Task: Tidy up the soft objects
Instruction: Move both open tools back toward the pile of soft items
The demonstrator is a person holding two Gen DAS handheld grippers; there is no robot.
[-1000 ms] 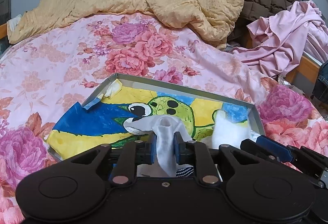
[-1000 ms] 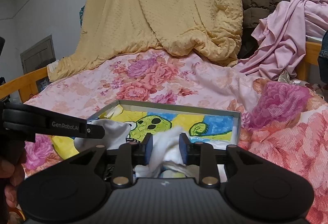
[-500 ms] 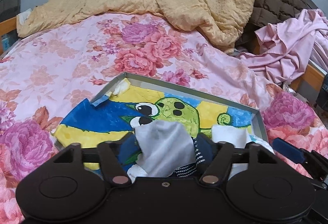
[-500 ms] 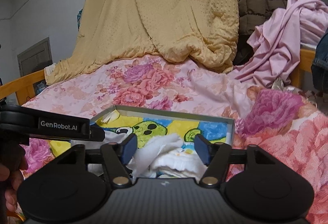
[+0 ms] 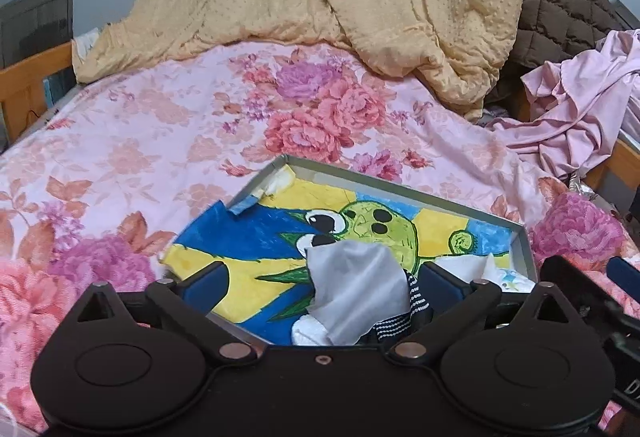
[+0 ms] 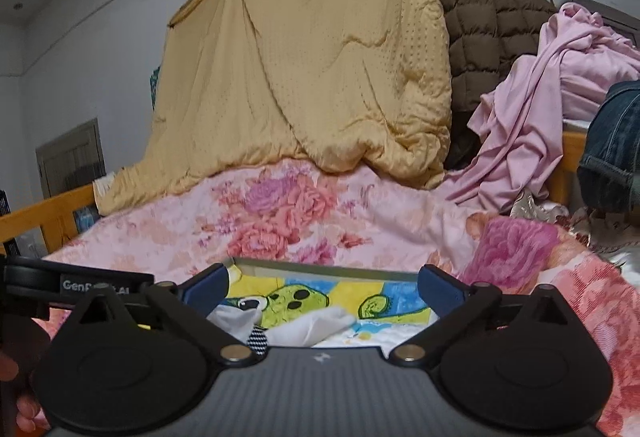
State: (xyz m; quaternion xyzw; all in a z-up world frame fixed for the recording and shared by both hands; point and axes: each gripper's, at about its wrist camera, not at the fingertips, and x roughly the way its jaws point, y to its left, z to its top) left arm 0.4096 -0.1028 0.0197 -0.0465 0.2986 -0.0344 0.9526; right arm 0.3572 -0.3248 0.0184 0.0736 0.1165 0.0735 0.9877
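While both sets of jaws are opening with nothing pressed between them, the left gripper (image 5: pixel 322 279) and right gripper (image 6: pixel 324 283) hang over the shallow grey cardboard tray (image 5: pixel 404 185) lined with a cartoon frog picture. The crumpled pale grey cloth (image 5: pixel 354 287) and white cloth (image 6: pixel 316 325) lie loose inside at its near edge. Risk: an unfolded corner could catch a blue pad on withdrawal and drag out onto the floral bedspread (image 5: pixel 160 141).

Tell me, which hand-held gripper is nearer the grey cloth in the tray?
Left. The left hand-held gripper is opening with the grey cloth loose between its fingers; the right hand-held gripper, also opening, sits beside it over white cloths.
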